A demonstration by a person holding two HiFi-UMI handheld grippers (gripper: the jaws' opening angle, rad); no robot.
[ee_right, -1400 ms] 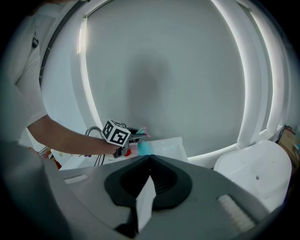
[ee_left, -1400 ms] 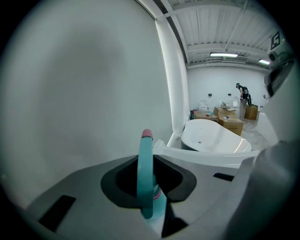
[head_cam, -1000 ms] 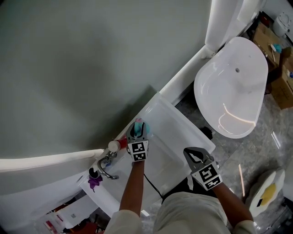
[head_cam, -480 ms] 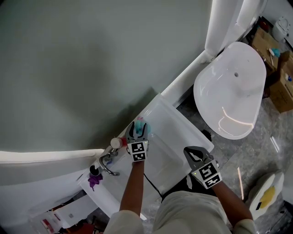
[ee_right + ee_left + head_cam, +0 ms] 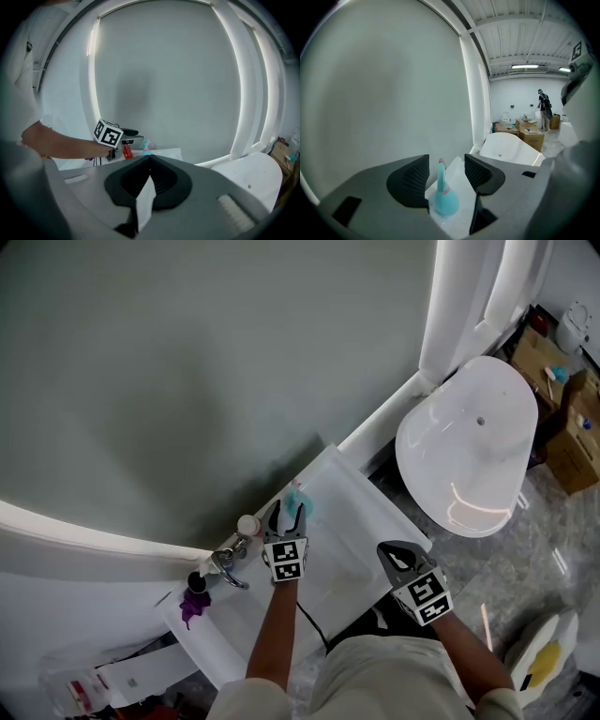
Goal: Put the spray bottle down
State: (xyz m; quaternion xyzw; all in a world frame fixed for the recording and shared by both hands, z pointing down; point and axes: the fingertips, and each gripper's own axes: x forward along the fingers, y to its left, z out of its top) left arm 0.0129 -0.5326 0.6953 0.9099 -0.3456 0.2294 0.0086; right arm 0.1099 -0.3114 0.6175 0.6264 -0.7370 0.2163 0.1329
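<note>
Right gripper nearest us, at the worktop's near edge: fingers closed tip to tip. A white sliver shows in the gap behind them; we cannot tell what it is. Left gripper over the worktop: fingers wide apart, just been opening, gripping nothing. Spray bottle stands upright between them, neck up, touching neither pad, near the worktop's far edge by the wall.

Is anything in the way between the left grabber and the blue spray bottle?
No, nothing visible is in the way. The spray bottle stands upright on the white counter, right in the gap of the left gripper. Its jaws have just been opening and now stand wide apart, with neither pad pressing on the bottle.
</note>
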